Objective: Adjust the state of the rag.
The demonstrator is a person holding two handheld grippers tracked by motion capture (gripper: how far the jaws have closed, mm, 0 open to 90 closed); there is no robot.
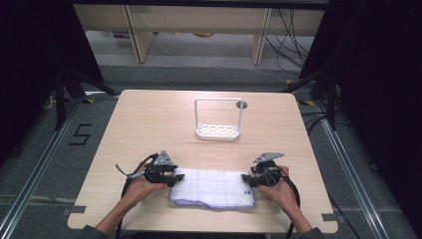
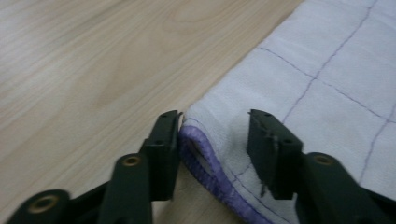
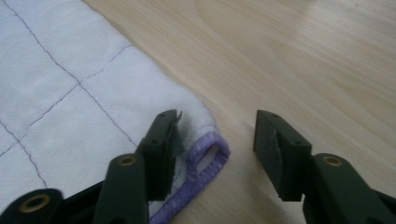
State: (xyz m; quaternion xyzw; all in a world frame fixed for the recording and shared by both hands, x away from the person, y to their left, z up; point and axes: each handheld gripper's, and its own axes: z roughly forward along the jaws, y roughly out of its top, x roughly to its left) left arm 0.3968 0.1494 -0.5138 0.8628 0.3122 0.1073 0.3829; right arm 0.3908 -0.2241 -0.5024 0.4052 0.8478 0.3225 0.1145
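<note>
Grippers flank a folded white cloth (image 1: 213,187) at the bench's (image 1: 149,124) near edge. Left gripper (image 2: 215,135) stands open astride the cloth's purple-hemmed corner; right gripper (image 3: 217,135) stands open, the opposite corner between its jaws, unpinched. Cloth shows faint purple grid stitching. Both hands lie low, gripper tips pointing inward. High view adds a white wire rack (image 1: 219,119) farther back.

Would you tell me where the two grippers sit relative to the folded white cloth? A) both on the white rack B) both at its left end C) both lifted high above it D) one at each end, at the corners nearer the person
D: the left gripper and right gripper each straddle a purple-hemmed corner of the cloth, at opposite ends.
</note>
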